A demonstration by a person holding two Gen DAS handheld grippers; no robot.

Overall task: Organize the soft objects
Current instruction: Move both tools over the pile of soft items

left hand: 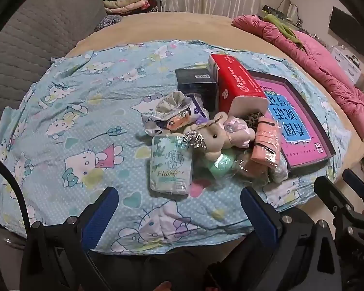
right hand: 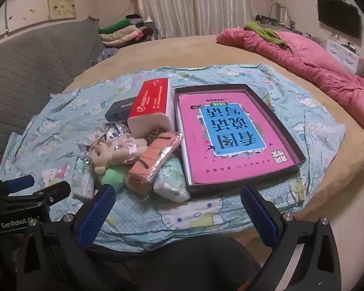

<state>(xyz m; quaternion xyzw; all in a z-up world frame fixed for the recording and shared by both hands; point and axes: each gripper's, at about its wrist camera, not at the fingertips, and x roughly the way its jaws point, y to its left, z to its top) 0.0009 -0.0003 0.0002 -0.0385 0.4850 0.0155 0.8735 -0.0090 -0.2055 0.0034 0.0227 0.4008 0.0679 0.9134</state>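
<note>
1. Left hand-held gripper and right hand-held gripper both stood wide, holding nothing, short of the pile.
2. Soft objects lay heaped on the cartoon-cat sheet on the bed: plush bear, flower tissue pack, wrapped peach cloth, green plush.
3. Risk, as judged: the red tissue pack leaned over the heap; pulling the bear could topple it. Crinkly wrappers might slip from the pads.
4. The left view alone showed the flower pack whole; the right view showed the pink book in its box tray in full.
</note>
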